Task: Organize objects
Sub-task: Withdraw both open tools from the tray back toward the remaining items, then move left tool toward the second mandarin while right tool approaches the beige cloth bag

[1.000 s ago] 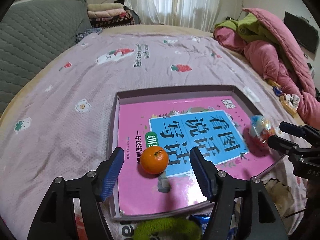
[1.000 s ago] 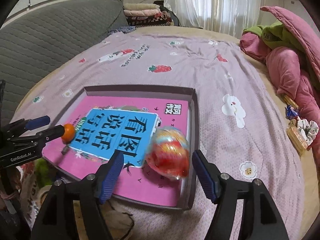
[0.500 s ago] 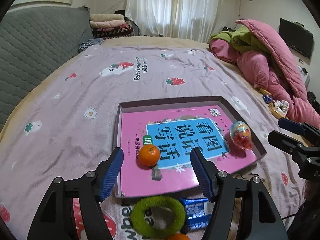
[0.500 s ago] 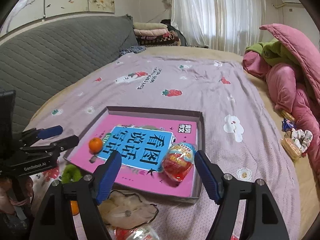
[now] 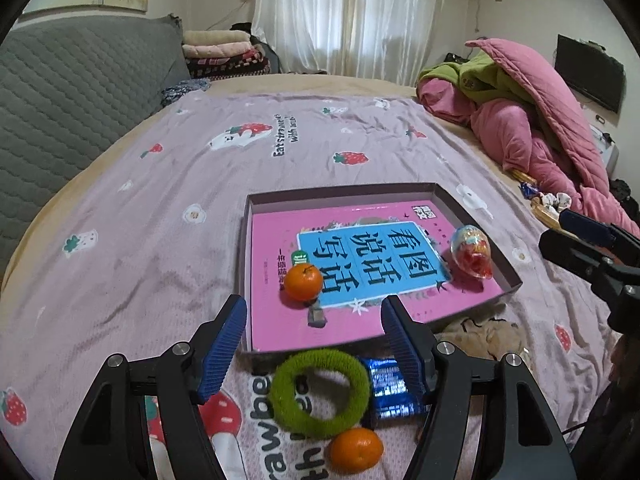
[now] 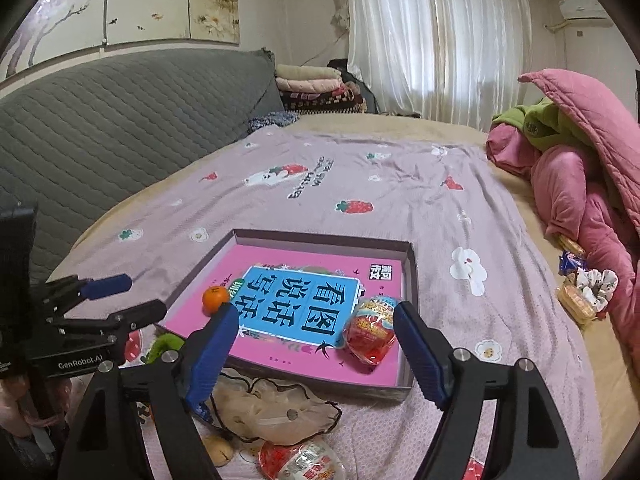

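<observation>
A shallow grey box lies on the bed with a pink book inside it. On the book rest a mandarin and a wrapped egg-shaped toy. My left gripper hangs open above the box's near edge, empty. My right gripper is over the box's near right part, its jaws opening; the toy lies beyond the pads, untouched. In front of the box lie a green fuzzy ring, a blue packet and a second mandarin.
A crumpled clear bag and a wrapped red snack lie before the box. Pink and green quilts are heaped at the right, with small snacks and a scrunchie beside them. A grey padded headboard runs along the left.
Both grippers pulled back and up from the box. The mandarin and the egg toy, which were between the jaws, now lie free on the book. The right jaws have widened.
</observation>
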Tool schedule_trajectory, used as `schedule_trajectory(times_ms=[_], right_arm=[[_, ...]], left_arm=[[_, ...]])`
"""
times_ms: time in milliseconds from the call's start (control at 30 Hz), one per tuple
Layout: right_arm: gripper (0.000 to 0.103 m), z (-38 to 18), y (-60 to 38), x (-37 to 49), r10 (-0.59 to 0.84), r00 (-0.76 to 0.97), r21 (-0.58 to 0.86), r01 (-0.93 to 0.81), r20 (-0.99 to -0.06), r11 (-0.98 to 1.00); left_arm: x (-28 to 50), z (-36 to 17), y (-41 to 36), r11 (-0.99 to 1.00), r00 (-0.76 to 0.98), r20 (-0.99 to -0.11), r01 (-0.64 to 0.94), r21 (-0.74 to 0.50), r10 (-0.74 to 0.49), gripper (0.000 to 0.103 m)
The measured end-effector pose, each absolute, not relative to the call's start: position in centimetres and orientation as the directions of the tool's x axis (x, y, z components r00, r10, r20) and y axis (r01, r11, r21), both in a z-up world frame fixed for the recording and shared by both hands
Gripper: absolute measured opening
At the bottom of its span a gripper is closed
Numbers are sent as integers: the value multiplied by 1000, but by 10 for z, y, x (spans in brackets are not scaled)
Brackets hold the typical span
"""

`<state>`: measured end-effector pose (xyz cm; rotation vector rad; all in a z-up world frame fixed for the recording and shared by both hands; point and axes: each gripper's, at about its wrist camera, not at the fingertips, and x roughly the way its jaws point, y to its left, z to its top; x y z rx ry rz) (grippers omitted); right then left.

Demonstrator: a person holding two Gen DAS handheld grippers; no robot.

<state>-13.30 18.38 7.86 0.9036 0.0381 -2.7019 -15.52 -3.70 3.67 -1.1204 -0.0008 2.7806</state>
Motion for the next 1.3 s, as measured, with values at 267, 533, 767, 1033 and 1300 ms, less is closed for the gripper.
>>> schedule_trajectory(times_ms=[267, 533, 767, 1033, 1300], right_arm=[[85, 88, 184, -115, -267, -776, 70, 278, -571, -958], [87, 87, 179, -96, -268, -784, 41, 298, -560, -954], [88, 83, 175, -74, -272, -791, 24, 310, -548, -950], [88, 69, 176, -45, -289, -794, 55, 308, -535, -950], [88, 56, 167, -31, -305, -774, 64, 326, -555, -943]], left_arm=[[-135, 45, -34, -990, -739, -661, -134, -42, 128, 72], [-117, 45, -34, -989, -747, -650, -134, -57, 139, 75], [-109, 36, -35, -990, -738, -662, -131, -52, 132, 75], [-95, 23, -34, -991, -720, -682, -129, -43, 124, 75], [-79, 14, -31, -990, -703, -700, -133, -37, 121, 75]])
